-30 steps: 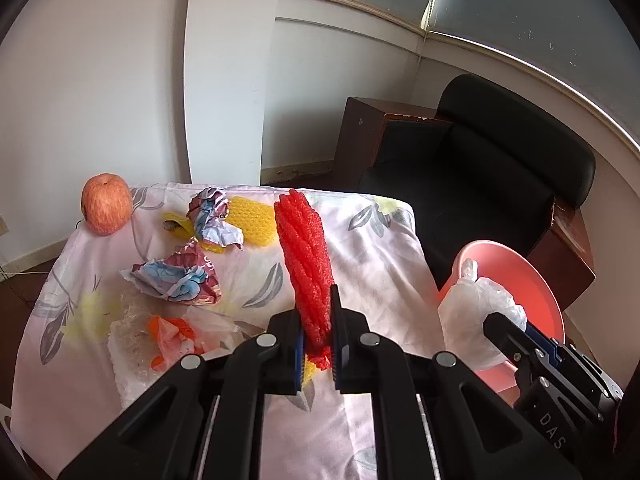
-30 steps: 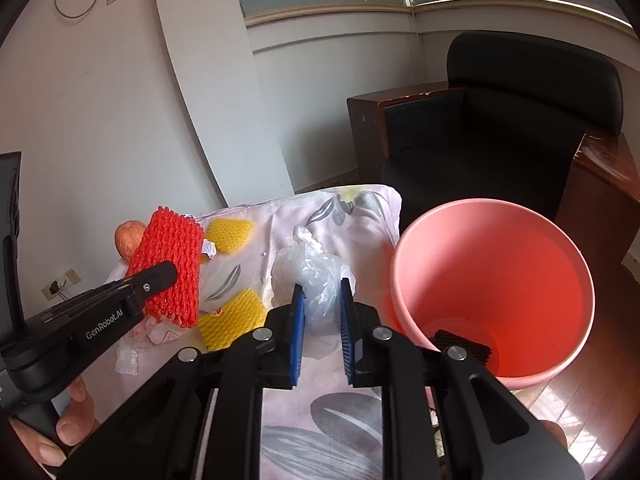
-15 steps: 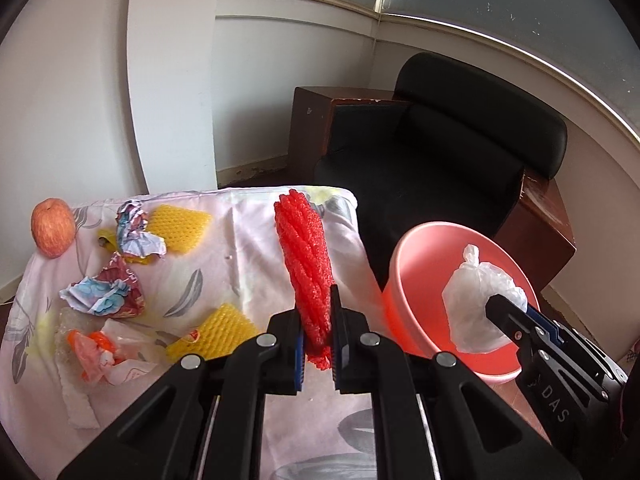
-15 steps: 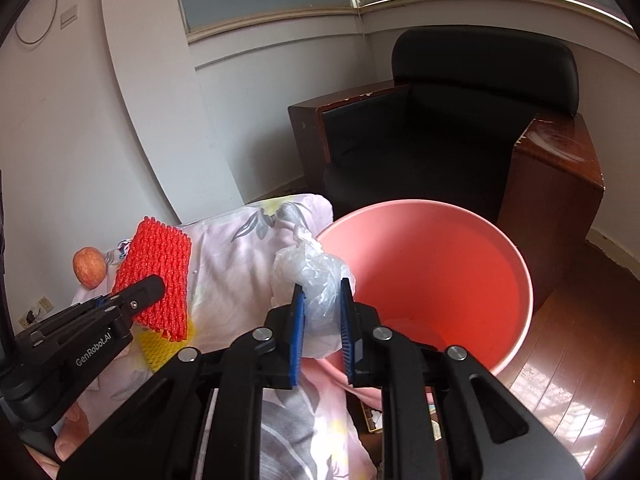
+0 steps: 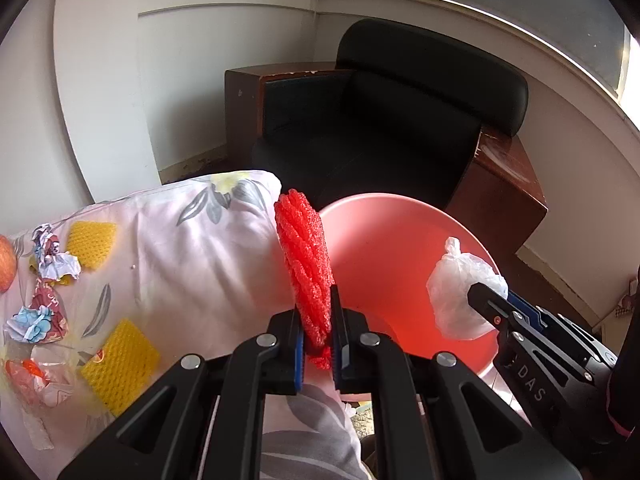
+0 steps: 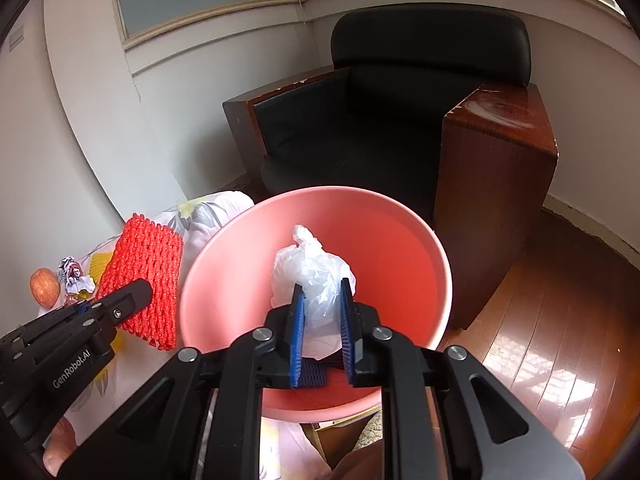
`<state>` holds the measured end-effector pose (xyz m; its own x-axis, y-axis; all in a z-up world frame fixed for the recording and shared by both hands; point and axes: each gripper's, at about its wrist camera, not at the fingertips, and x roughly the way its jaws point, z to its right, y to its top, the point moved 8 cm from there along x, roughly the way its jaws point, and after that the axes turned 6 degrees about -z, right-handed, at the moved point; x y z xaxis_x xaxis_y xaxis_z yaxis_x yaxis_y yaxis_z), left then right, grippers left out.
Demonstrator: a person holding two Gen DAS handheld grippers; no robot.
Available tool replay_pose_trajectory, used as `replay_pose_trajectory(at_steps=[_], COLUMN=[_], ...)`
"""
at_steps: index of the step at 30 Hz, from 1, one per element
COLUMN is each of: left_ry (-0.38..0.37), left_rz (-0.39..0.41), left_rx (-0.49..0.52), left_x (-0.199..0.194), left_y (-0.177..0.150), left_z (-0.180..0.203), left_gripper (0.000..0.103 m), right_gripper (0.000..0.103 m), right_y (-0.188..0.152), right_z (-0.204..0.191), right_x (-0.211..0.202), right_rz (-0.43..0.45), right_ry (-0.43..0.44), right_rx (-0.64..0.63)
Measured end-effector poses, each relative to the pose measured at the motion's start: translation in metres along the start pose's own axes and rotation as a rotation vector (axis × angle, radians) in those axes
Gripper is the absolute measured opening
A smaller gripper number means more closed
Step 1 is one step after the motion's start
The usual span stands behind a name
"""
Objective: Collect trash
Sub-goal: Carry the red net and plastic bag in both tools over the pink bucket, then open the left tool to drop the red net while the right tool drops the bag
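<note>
My left gripper is shut on a red foam net sleeve, held upright at the near rim of the pink bucket. In the right wrist view the same red sleeve hangs just left of the bucket. My right gripper is shut on a knotted white plastic bag, held over the bucket's opening. The bag and the right gripper's fingers also show at the right of the left wrist view. A dark object lies at the bucket's bottom.
On the floral tablecloth lie two yellow foam nets, crumpled wrappers, a clear bag with orange scraps and an apple. A black armchair with wooden sides stands behind the bucket. Wooden floor lies at the right.
Both grippers have swung right from above the table toward the pink bucket, keeping their loads. The white bag now hangs over the bucket's opening and the red sleeve reaches its rim.
</note>
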<state>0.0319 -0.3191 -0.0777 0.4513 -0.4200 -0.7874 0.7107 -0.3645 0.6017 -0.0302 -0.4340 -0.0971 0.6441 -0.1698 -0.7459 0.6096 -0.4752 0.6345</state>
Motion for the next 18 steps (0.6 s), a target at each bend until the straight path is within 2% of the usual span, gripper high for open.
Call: replay_pose_trajectory(at_steps=[10, 18], left_ry=[-0.037, -0.048], left_rz=[-0.078, -0.139], left_rx=[0.091, 0.089], left_x=[0.035, 0.061], left_y=[0.005, 0.008], left_z=[0.035, 0.038], left_gripper=[0.009, 0.009], right_gripper=[0.016, 0.016], right_y=[-0.001, 0.004], right_z=[0.022, 0.028], right_x=[0.02, 0.032], right_rz=[-0.052, -0.063], right_ry=[-0.033, -0.044], right_rx=[0.024, 0.026])
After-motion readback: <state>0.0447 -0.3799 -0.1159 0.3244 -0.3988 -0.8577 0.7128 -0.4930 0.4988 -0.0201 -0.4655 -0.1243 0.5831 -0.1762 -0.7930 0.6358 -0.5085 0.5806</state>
